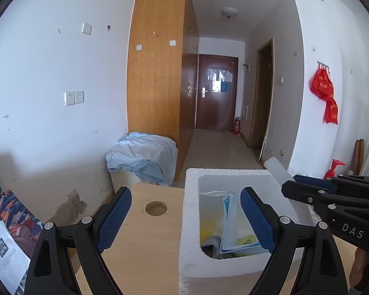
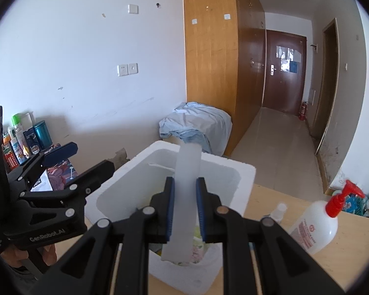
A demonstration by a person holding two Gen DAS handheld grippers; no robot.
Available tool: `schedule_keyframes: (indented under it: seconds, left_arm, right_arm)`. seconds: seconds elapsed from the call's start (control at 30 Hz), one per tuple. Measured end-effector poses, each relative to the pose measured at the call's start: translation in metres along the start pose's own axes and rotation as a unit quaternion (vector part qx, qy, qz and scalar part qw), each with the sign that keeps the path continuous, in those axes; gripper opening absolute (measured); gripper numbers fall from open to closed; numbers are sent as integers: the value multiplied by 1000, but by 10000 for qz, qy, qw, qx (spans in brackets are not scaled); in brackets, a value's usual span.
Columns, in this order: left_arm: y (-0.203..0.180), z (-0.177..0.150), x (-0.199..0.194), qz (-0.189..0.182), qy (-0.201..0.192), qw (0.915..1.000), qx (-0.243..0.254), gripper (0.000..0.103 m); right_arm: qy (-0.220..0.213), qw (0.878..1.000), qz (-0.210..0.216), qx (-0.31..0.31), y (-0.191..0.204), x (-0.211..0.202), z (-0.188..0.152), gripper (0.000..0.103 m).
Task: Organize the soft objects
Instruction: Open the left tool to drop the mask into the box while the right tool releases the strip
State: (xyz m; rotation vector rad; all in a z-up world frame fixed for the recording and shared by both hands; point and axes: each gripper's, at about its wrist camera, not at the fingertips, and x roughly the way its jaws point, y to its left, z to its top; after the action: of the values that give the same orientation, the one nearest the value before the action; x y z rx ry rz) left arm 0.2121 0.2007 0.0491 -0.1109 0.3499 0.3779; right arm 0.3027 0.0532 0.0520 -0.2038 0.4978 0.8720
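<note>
My right gripper (image 2: 184,209) is clamped on a white foam strip (image 2: 185,191) that sticks up over the white foam box (image 2: 243,172) on the wooden table (image 2: 351,241). My left gripper (image 1: 185,218) hangs spread wide and empty at the box's near rim; a face mask (image 1: 230,223) and other soft bits lie inside.

Foam box (image 1: 192,223) rough, matt; table (image 1: 145,245) smooth wood; strip (image 2: 185,196) perhaps foam.

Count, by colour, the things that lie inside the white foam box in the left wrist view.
Inside the white foam box:
Pale blue face mask: 1
Yellow soft item: 1
Grey cloth: 1
Total: 3 visible; more may lie hidden under them.
</note>
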Motion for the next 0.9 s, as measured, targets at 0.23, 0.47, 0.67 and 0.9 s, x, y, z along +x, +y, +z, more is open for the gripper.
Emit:
schedule_keyframes:
  seconds: [0.23, 0.47, 0.67, 0.9]
  left_arm:
    - [3, -3, -2, 60, 22, 10000, -2, 90]
    - [6, -5, -3, 98, 40, 9999, -15, 90]
    - [6, -4, -4, 114, 48, 9999, -4, 90]
    - [6, -3, -8, 132, 39, 9999, -18, 90]
  right_arm:
    - [90, 9999, 88, 3, 1, 15, -2, 21]
    - [83, 9999, 103, -9, 0, 17, -6, 39]
    - [-40, 9999, 120, -32, 4, 11, -5, 58]
    - [-42, 9999, 154, 13, 5, 9, -4, 58]
